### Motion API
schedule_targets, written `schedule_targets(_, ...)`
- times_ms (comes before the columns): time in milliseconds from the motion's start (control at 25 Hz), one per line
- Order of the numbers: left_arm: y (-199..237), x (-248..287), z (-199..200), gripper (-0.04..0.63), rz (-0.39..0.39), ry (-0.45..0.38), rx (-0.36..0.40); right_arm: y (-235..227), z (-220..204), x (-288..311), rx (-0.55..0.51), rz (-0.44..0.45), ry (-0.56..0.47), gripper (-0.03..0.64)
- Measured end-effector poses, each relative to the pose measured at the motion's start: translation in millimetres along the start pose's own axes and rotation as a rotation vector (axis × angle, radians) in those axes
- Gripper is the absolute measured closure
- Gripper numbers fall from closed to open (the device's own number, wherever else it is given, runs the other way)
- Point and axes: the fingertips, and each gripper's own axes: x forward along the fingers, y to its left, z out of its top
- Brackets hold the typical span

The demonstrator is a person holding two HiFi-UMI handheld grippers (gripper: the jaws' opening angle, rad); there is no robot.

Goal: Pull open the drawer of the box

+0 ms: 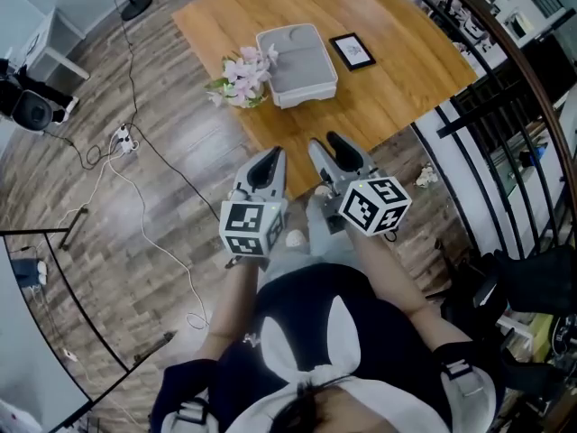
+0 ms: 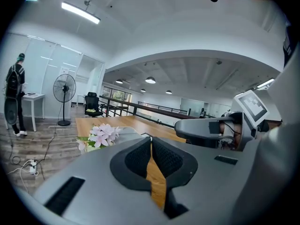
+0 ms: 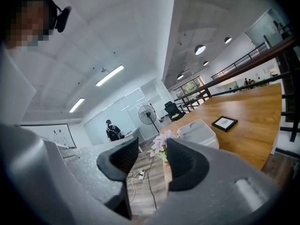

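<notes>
The pale grey box [image 1: 297, 61] stands on the wooden table [image 1: 397, 88], far ahead of both grippers; no drawer front shows from here. In the right gripper view the box [image 3: 199, 131] lies beyond the jaws to the right. My left gripper [image 1: 273, 155] hovers off the table's near edge, its jaws shut with nothing between them [image 2: 151, 138]. Beside it, my right gripper [image 1: 325, 142] is open and holds nothing [image 3: 153, 145]. Neither gripper touches the box.
Pink flowers [image 1: 242, 78] lie against the box's left side and a black picture frame [image 1: 352, 50] lies to its right. A black railing [image 1: 505, 106] runs along the right. Cables and a power strip [image 1: 124, 140] lie on the floor. A person [image 2: 14, 97] stands by a fan [image 2: 64, 89].
</notes>
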Motion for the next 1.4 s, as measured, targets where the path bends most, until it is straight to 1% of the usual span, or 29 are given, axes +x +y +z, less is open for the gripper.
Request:
schedule_targets(200, 13, 14, -1, 0.571, 0.003, 0.014, 0.002, -17, -6, 24, 0.106, 0.006, 0.005, 0.425)
schedule_targets(440, 28, 38, 4, 0.571, 0.002, 0.041, 0.035, -44, -8, 54, 0.18, -0.005, 0.025, 0.411)
schedule_targets(760, 51, 81, 2, 0.571, 0.006, 0.09, 0.021, -83, -16, 94, 0.274, -0.03, 0.077, 0.379)
schedule_targets(1120, 69, 119, -7, 0.571, 0.01, 0.151, -0.002, -122, -34, 129, 0.333, -0.057, 0.152, 0.359)
schedule_targets(1240, 76, 130, -1, 0.571, 0.028, 0.16, -0.018, -134, -37, 139, 0.377, -0.063, 0.166, 0.356)
schedule_targets(1400, 83, 144, -10, 0.571, 0.029, 0.184, -0.024, -150, -46, 151, 0.458, -0.062, 0.172, 0.354)
